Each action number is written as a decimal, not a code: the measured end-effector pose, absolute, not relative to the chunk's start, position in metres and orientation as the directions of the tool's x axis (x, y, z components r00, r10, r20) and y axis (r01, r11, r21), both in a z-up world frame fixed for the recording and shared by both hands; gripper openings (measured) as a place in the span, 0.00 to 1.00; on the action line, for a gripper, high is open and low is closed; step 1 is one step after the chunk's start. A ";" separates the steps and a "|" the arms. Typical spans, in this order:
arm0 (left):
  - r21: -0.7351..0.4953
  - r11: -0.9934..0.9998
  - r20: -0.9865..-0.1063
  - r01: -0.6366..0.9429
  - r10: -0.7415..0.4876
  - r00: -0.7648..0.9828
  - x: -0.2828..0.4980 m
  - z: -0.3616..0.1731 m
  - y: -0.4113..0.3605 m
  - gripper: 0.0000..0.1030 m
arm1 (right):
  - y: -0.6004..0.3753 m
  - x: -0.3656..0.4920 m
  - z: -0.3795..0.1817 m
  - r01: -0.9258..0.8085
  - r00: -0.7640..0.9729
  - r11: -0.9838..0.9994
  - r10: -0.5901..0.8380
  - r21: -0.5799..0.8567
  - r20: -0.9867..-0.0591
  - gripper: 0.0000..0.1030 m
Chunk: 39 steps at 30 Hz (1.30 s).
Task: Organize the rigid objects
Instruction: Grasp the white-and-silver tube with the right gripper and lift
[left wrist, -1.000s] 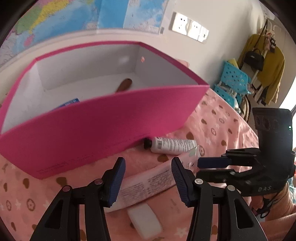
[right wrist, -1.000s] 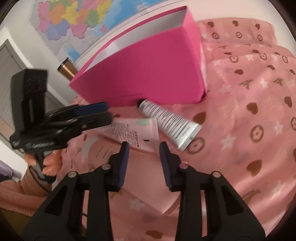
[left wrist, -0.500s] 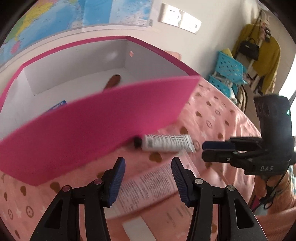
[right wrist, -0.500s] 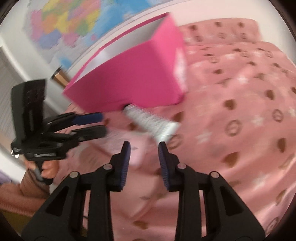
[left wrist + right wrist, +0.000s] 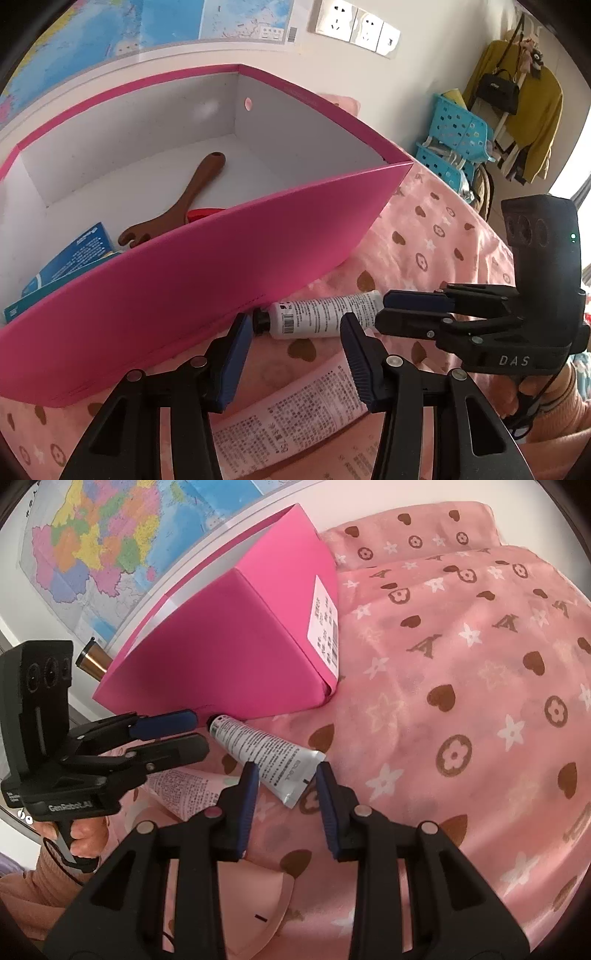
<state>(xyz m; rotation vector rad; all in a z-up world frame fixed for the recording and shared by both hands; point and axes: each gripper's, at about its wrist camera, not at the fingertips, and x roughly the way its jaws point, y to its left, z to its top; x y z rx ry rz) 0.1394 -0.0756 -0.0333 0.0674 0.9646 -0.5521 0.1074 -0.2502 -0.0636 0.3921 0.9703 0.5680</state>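
A white tube with a black cap (image 5: pixel 317 317) (image 5: pixel 264 755) lies on the pink bedspread against the front wall of an open pink box (image 5: pixel 207 266) (image 5: pixel 229 657). A larger pink tube (image 5: pixel 295 406) (image 5: pixel 192 792) lies nearer. My left gripper (image 5: pixel 293 363) is open and empty, just short of the white tube's cap end; it also shows in the right wrist view (image 5: pixel 177 734). My right gripper (image 5: pixel 286 801) is open, its fingers either side of the white tube's crimped end, and it shows in the left wrist view (image 5: pixel 413 310).
Inside the box lie a brown wooden spatula (image 5: pixel 177 203), a blue carton (image 5: pixel 70 258) and something red (image 5: pixel 203 214). A map and wall sockets (image 5: pixel 354 26) are behind. Blue baskets (image 5: pixel 454 144) and hanging clothes stand at the right. A bronze cylinder (image 5: pixel 94 659) sits left of the box.
Both grippers have moved in toward the white tube. The right gripper now has the tube's crimped end between its open fingers. The left view has tilted up over the box.
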 end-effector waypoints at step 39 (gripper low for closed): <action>-0.305 0.853 -0.705 0.424 -0.502 0.501 0.100 0.008 -0.052 0.51 | -0.259 0.089 -0.014 -0.373 0.504 0.729 0.679 0.574 -0.534 0.41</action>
